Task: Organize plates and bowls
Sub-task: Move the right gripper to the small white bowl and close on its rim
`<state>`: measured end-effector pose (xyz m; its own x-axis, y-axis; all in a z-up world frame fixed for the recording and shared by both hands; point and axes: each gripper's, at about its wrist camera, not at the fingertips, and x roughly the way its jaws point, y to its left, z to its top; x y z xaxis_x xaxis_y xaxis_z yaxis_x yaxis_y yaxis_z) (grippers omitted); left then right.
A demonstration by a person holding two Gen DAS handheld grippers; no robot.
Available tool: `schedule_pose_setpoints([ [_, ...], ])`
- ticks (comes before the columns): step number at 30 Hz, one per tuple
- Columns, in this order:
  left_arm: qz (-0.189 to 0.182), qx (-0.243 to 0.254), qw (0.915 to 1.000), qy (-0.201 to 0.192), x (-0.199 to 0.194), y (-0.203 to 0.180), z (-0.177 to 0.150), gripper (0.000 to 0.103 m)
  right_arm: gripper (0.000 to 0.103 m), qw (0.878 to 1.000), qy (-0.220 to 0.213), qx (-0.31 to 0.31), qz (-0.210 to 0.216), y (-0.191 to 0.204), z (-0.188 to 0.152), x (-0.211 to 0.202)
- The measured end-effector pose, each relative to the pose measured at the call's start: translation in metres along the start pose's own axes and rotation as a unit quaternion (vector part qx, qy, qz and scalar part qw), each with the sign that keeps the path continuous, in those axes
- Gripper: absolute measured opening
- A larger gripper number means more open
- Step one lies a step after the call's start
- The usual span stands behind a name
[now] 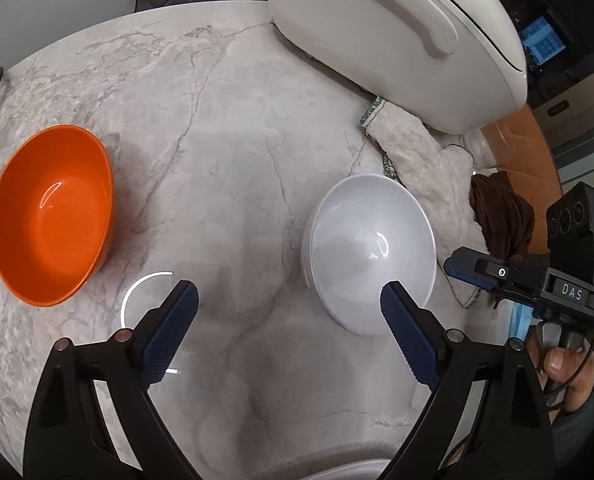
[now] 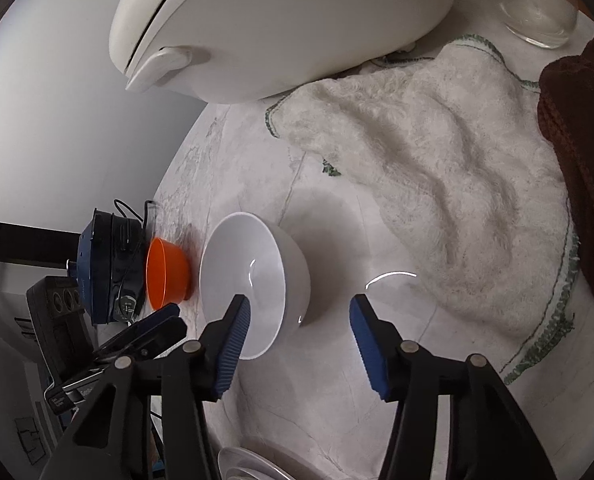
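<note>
Marble surface [image 1: 217, 128] with two empty bowls, a white appliance and cloths

Largest: white lidded appliance [image 1: 397, 36] at the far edge, its contents hidden. Cream towel [image 2: 437, 184] spread beside it, a brown cloth [image 2: 577, 184] touching the towel's edge. Orange bowl [image 1: 51, 216], upright, empty, well apart from the white bowl [image 1: 371, 252], upright, empty, near the towel. Left claw [image 1: 289, 312] open over bare surface, holding nothing. Right claw [image 2: 299, 328] open, holding nothing, one finger [image 2: 233, 344] over the white bowl's rim, not gripping it. White dish rim [image 2: 249, 466] at the near edge.
</note>
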<state>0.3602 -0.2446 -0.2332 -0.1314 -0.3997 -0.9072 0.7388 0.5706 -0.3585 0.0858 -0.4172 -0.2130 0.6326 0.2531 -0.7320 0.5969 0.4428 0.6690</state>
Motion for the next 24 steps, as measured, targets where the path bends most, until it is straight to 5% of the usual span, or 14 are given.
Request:
schedule_pose_setpoints([
  [5,-0.025,0.002,0.9995,0.019,0.024,0.001,0.013,0.060,0.056,1.000,0.017,0.007,0.000,-0.005,0.011,0.014],
  [11,-0.037,-0.001,0.9986,0.038,0.041,0.006,0.019,0.057,0.053,0.999,0.035,0.008,-0.003,-0.004,0.021,0.028],
  [15,-0.055,-0.004,0.9975,0.044,0.046,0.010,0.020,0.038,0.046,0.999,0.047,0.010,-0.003,-0.005,0.025,0.034],
  [24,-0.072,-0.006,0.9960,0.052,0.052,0.010,0.021,0.026,0.036,0.998,0.063,0.017,-0.003,-0.007,0.030,0.045],
])
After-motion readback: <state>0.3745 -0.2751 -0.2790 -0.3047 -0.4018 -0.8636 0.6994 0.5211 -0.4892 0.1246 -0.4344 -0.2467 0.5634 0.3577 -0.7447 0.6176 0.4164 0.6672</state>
